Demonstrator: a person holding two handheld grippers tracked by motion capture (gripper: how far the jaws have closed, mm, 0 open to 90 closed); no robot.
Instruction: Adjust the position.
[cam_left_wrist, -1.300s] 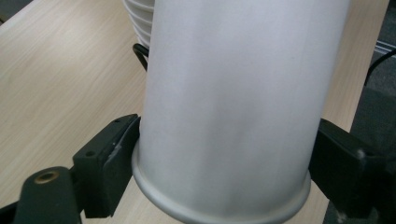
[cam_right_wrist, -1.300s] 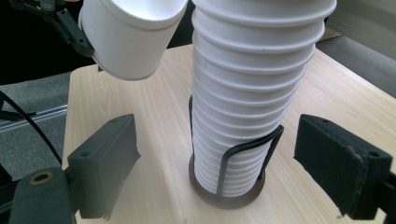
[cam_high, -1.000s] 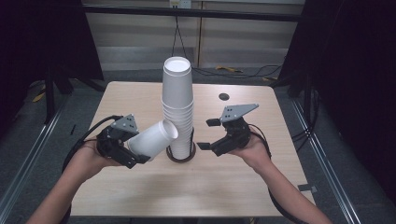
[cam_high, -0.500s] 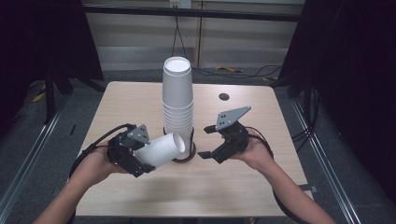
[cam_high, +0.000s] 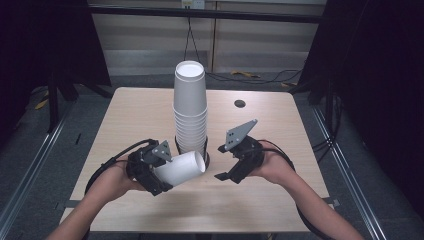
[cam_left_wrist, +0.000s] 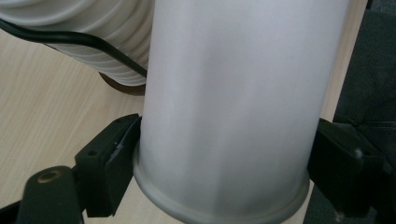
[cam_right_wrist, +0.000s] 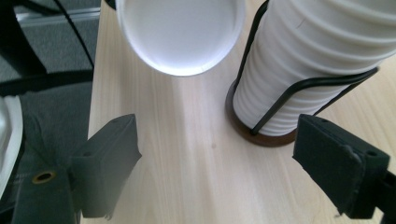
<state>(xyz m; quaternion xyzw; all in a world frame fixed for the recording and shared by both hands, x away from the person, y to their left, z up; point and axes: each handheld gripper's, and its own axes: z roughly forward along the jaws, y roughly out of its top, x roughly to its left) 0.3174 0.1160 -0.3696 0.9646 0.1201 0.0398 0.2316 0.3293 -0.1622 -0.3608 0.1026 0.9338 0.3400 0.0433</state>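
A single white cup (cam_high: 181, 168) is being clamped on its side by the left gripper (cam_high: 150, 172), at seven o'clock of the cup stack (cam_high: 190, 112). The right gripper (cam_high: 239, 162), at four o'clock, is being held with nothing between its jaws, which have just been narrowing.

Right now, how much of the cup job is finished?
Done: one white cup is off the cup stack and clamped in the left gripper, lying on its side. In hand: its closed bottom points at the right gripper, whose jaws stand apart with nothing between them and have just narrowed a little. Left: probably the rest of the stack in its wire holder.
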